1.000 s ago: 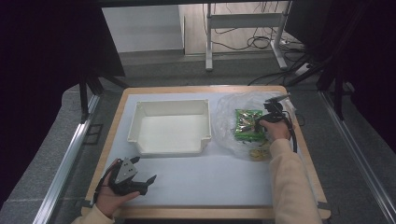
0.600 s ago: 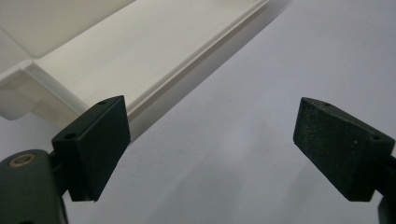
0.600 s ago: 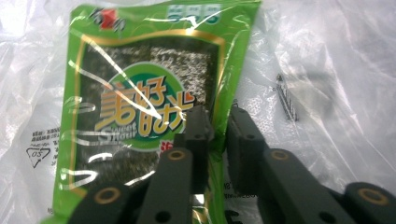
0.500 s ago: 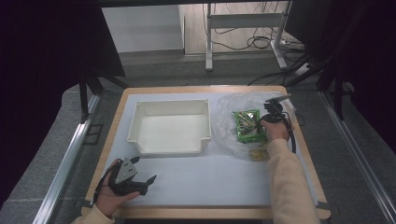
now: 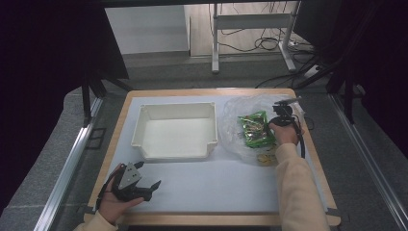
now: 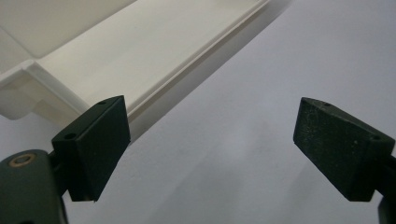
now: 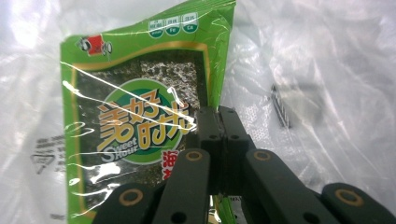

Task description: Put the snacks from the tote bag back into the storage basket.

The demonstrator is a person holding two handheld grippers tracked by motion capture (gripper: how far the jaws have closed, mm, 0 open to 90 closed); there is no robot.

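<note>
A green seaweed snack packet point(image 5: 254, 129) lies on a crumpled clear plastic bag point(image 5: 240, 108) at the table's right. In the right gripper view the packet point(image 7: 140, 121) shows gold lettering, and my right gripper point(image 7: 219, 122) is shut on its right edge, jaws pressed together. From above, the right gripper point(image 5: 273, 123) sits at the packet's right side. My left gripper point(image 5: 151, 189) rests open near the front left edge, nothing between its fingers. Its view shows the open left gripper point(image 6: 212, 149) over bare white table, beside the tray.
An empty white plastic tray point(image 5: 175, 107) stands left of centre; its outer wall point(image 6: 140, 51) runs past the left jaw. A small yellowish item point(image 5: 263, 158) lies at the bag's near edge. A thin dark rod point(image 7: 280, 105) lies in the bag point(image 7: 327, 56).
The right hand and the packet have shifted very slightly on the bag. The left gripper has stayed where it was.
</note>
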